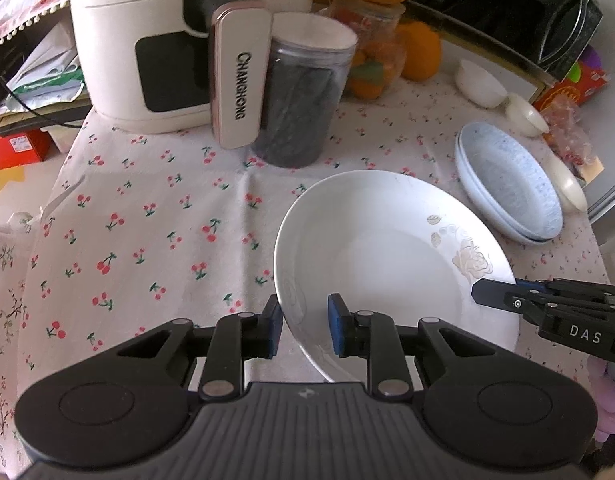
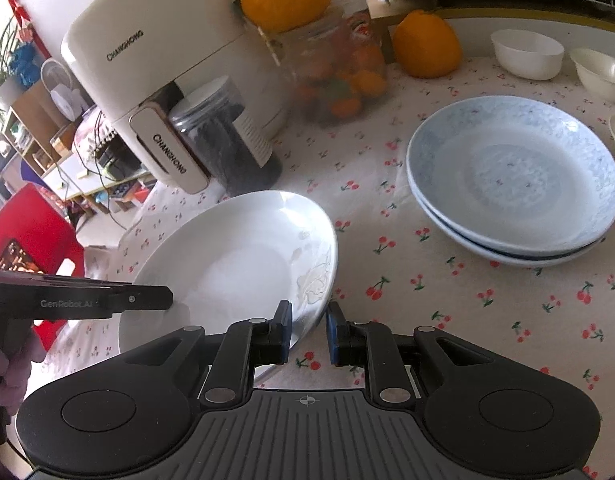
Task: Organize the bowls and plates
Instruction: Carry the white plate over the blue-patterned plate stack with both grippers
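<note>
On the cherry-print tablecloth (image 1: 147,220) we hold the wide white porcelain plate with the pale rose motif (image 1: 387,256) at two opposite points of its rim: our left gripper (image 1: 305,326) has its blue pads on either side of the near-left edge, our right gripper (image 2: 309,330) likewise on the edge beside the rose, both jaws nearly closed on the thin rim. The risk, as we judge it, is a slip: glazed rim, small pads, and a plate that looks tilted (its left side seems to sit higher). If our two hands move unevenly, it could twist free and knock the stack of two pale blue speckled plates (image 2: 515,184) just beyond, or the dark-filled clear jar (image 1: 303,92). The plate looks glossy, shallow and clean.
</note>
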{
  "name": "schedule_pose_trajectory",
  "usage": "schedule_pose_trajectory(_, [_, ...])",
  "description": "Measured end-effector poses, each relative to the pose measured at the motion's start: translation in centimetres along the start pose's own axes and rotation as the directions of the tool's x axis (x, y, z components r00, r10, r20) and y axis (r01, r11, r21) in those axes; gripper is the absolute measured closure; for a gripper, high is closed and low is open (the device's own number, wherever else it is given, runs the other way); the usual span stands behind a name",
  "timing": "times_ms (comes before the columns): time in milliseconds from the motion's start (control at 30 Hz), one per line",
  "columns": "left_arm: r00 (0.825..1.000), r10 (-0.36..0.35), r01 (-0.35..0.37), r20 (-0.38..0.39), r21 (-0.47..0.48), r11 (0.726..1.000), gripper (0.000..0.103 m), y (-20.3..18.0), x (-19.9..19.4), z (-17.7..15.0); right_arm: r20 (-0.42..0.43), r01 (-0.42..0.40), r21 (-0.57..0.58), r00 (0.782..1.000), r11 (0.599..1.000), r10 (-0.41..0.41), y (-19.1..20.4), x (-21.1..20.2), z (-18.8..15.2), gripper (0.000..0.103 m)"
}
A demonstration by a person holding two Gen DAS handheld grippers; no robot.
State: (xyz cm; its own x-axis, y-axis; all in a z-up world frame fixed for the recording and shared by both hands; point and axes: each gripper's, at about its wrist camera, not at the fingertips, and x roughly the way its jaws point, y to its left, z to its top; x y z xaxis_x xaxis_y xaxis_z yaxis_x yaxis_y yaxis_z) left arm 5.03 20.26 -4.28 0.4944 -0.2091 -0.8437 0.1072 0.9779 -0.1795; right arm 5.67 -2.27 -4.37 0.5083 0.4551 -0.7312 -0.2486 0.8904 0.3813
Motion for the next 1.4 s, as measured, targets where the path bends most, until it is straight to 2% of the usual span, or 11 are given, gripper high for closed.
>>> schedule_pose_trajectory(500, [0.998,-0.030,0.028,0.062,0.024,0.999,0.081,-3.4,-0.6,1.3,0.043,0.004,0.025,0.999,1.000,-0.005,-2.8,-2.5,1.6,0.085])
schedule_pose_trajectory(1400, [0.987,-0.120,0.110,0.110,0.090,0.990,0.081,-12.0,2.3,4.3,0.114,0.067,0.128,0.990,0.990,-0.082,-12.4,-6.1,4.4,0.085])
